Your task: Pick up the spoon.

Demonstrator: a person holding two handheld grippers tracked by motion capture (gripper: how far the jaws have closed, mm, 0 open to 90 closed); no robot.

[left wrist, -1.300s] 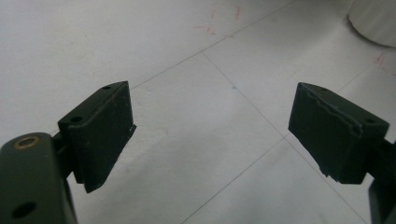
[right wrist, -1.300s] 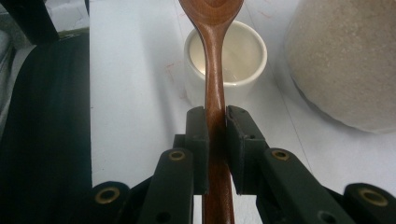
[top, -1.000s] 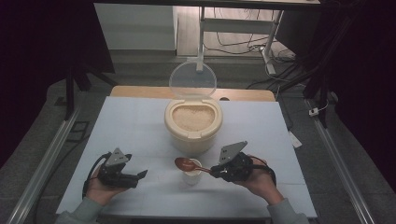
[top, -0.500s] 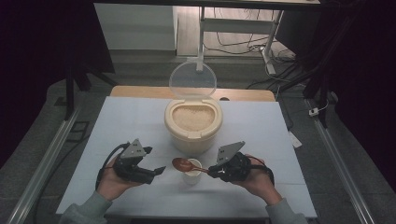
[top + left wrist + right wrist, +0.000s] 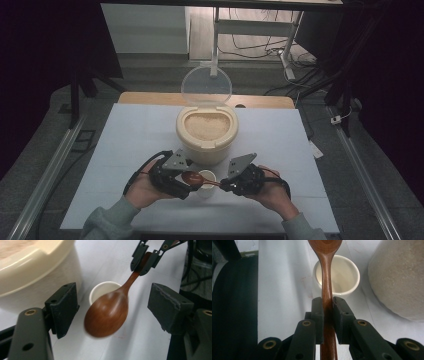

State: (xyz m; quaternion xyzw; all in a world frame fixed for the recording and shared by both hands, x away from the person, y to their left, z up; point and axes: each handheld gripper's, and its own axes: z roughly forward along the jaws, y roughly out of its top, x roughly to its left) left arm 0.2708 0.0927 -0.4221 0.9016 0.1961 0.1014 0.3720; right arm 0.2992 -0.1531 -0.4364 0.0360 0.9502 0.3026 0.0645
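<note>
Lengthwise, the wooden spoon (image 5: 110,311) is held by its handle in the right gripper (image 5: 327,305) above the cup (image 5: 101,290), its bowl lying untouched between the closing jaws of the left gripper (image 5: 122,307).

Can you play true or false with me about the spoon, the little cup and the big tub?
1. The right gripper holds the wooden spoon by its handle. True.
2. The big tub has its lid shut. False: the clear lid stands open.
3. The little cup is full of rice. False: it looks empty.
4. The left gripper squeezes the spoon's bowl. False: its pads stand apart from it, though they have just been closing.
</note>
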